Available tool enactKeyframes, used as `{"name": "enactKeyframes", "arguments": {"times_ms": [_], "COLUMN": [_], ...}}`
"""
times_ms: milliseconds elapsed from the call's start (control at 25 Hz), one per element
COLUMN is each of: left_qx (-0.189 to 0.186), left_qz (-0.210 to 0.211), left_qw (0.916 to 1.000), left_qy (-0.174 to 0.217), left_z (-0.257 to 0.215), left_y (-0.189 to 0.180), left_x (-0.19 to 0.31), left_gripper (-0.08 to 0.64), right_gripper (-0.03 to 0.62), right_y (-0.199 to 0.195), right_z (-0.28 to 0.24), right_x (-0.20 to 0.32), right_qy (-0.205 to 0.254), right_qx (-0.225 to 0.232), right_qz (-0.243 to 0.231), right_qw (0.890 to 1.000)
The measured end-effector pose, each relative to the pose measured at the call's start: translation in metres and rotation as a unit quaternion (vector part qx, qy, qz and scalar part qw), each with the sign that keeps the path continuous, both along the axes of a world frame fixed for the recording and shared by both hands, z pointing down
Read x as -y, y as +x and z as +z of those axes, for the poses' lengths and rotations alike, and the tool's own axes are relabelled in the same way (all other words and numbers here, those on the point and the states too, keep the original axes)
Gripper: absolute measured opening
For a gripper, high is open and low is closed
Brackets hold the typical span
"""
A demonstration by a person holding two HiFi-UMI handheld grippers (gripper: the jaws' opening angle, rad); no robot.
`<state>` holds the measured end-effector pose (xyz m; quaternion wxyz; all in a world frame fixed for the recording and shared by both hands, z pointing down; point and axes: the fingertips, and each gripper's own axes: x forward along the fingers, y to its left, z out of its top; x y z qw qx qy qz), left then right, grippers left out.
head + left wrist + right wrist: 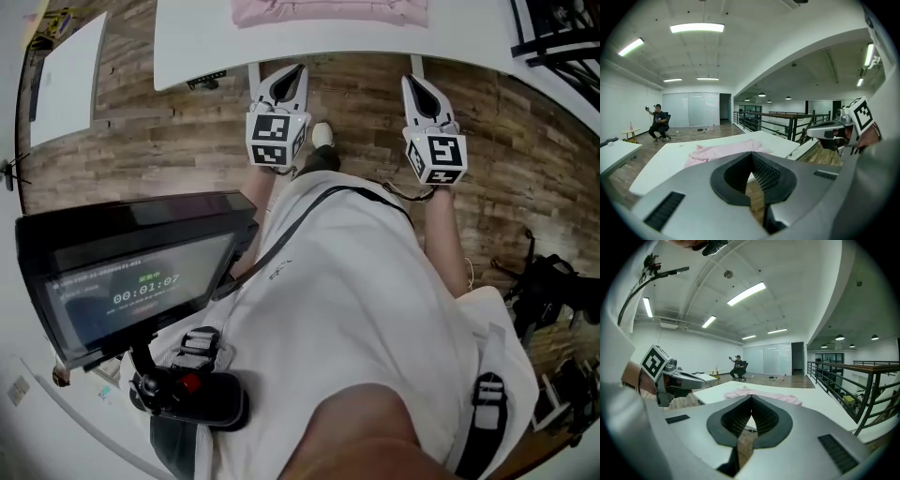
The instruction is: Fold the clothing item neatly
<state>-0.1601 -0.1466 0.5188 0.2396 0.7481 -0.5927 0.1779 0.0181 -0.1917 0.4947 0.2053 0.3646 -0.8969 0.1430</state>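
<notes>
Head view: the pink garment (pixel 328 11) is seen unfolded on the white table (pixel 197 42). The left gripper (pixel 292 75) and right gripper (pixel 414 86) are held short of the table, over the wooden floor (pixel 141 141).

Left gripper view: the jaws are pressed together, with nothing between them. The garment is shown crumpled, lying well ahead.

Right gripper view: the jaws are likewise closed and empty. The garment is seen as a low, wrinkled heap.

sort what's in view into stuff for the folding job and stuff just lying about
For the job: pink garment, white table under it, left tongs, right tongs (both shut, empty).
Lying about: second table, black railing, timer screen, seated person far off.
</notes>
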Motion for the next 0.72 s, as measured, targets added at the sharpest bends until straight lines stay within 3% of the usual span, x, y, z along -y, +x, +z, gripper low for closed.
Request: {"name": "enactKeyframes", "arguments": {"times_ms": [360,720], "left_qx": [0.016,0.014], "left_qz": [-0.022,-0.034], "left_qw": [0.9996,0.9992], "left_qy": [0.006,-0.017], "left_z": [-0.053,-0.047], "left_y": [0.073,0.068], "left_x": [-0.125,-0.156], "left_gripper": [0.002,0.003], "right_gripper": [0.002,0.002], "right_y": [0.058,0.049], "right_z": [-0.054,-0.044], "right_x": [-0.111,-0.141], "right_qy": [0.009,-0.015], "right_qx": [0.019,0.02], "right_qz": [-0.023,-0.045], "right_qw": [1.0,0.999]}}
